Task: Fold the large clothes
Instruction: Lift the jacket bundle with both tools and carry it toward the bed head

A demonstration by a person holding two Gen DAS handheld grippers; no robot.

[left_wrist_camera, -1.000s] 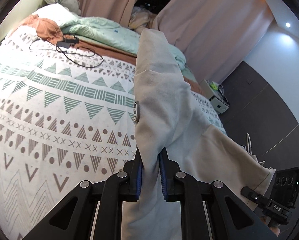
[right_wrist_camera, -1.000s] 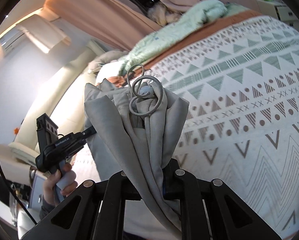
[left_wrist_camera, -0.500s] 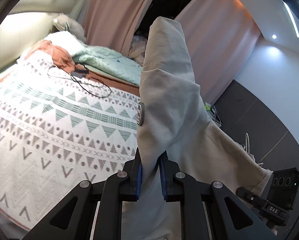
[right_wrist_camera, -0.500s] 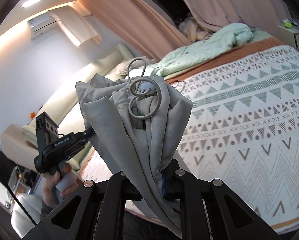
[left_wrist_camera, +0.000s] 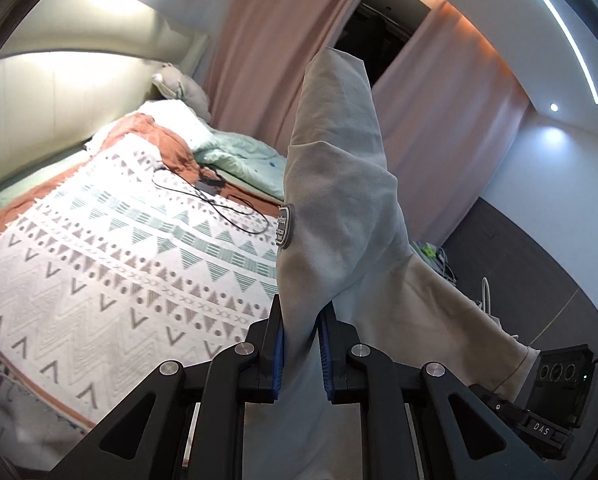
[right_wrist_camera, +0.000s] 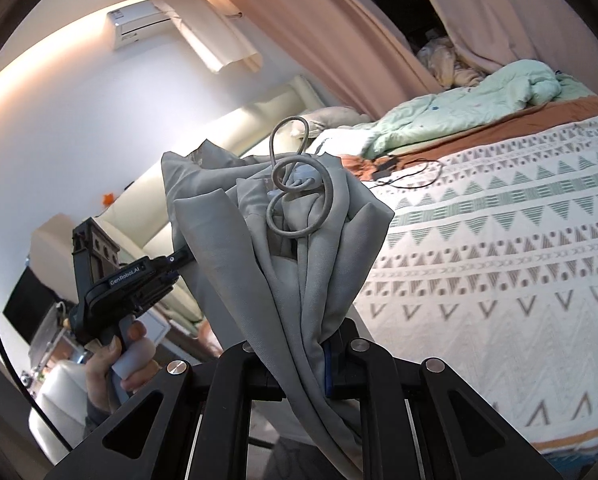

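Two black two-finger grippers are both clenched on one garment. The left gripper pinches a doubled fold of the pale beige-grey cotton garment between its blue-lined fingers, and the cloth rises above the jaws as a tall peak, with a small round grey patch on its left edge. From there the fabric runs down to the right, toward the other device at the edge of the view.

The right gripper holds a thick bunch of the same garment — many pleats are squeezed together, and a looped grey drawstring cord lies on top of the bunch. In this view the person's hand holds the left gripper's handle on the left side.

The garment is lifted in the air, in front of the large bed with a white blanket patterned in green and brown triangles. It is not lying on the bed. A black cable with a small adapter rests further back on the blanket, and a mint-green duvet is heaped near the pink curtains.

I judge the task is at its beginning: the garment is picked up, but no flat fold is visible. Spreading it on the blanket and then all the folding remain.
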